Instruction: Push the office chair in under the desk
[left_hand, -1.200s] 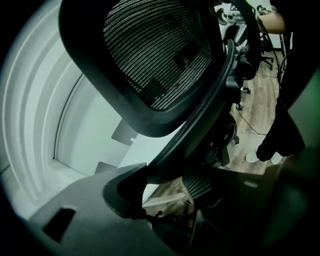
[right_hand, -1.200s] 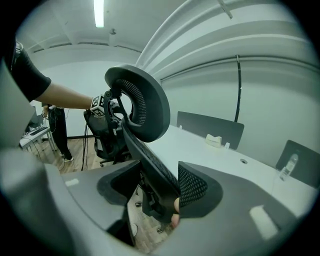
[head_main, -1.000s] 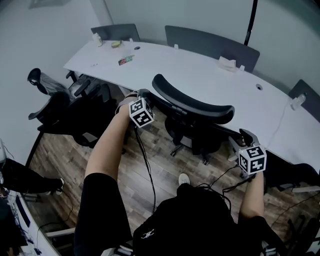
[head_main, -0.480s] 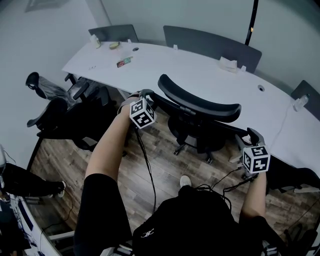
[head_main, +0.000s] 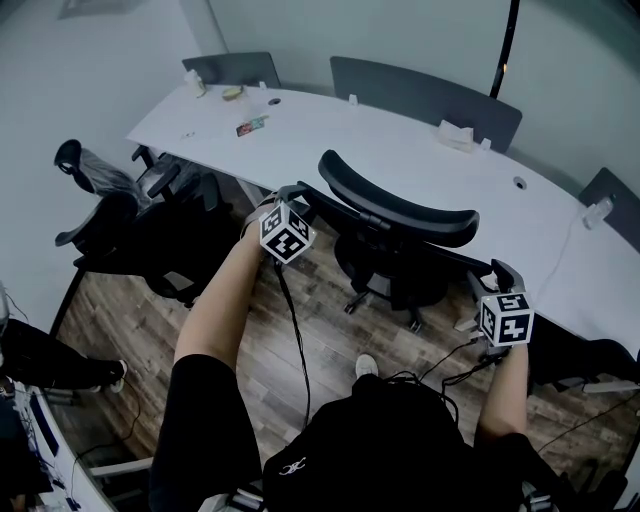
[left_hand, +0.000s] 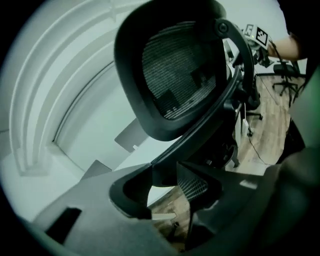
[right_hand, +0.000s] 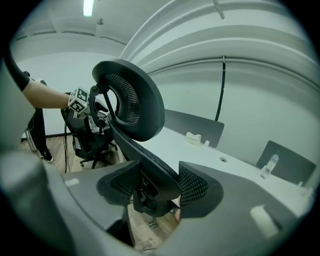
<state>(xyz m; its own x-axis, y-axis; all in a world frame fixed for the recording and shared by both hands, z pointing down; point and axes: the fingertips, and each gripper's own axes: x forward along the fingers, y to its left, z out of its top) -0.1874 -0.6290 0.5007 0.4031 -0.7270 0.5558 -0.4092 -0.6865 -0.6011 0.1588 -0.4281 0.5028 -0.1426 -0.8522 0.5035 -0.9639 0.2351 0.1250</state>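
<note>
We are at the gripping step, with the push itself not yet begun. The office chair (head_main: 385, 265) stands on the wooden floor (head_main: 300, 310), facing the white table (head_main: 400, 150). Its seat is at the table's near edge and its back is towards us, not yet tucked in.

The left hand-held gripper (left_hand: 166, 185) is at the left side of the chair's back frame (left_hand: 200, 135). Its jaws are closing with a bar of that frame between them, and we judge they are not yet clamped. The right hand-held gripper (right_hand: 159, 181) is at the right side, and its jaws look closed on the frame's edge.

Next, we think the left grip needs to finish so that both sides hold evenly. Then we need a straight, level push towards the table. The chair rolls on castors, so uneven force would likely swing it sideways. The neighbouring chair (head_main: 150, 225) on the left stands near, so we should keep clear of it.
</note>
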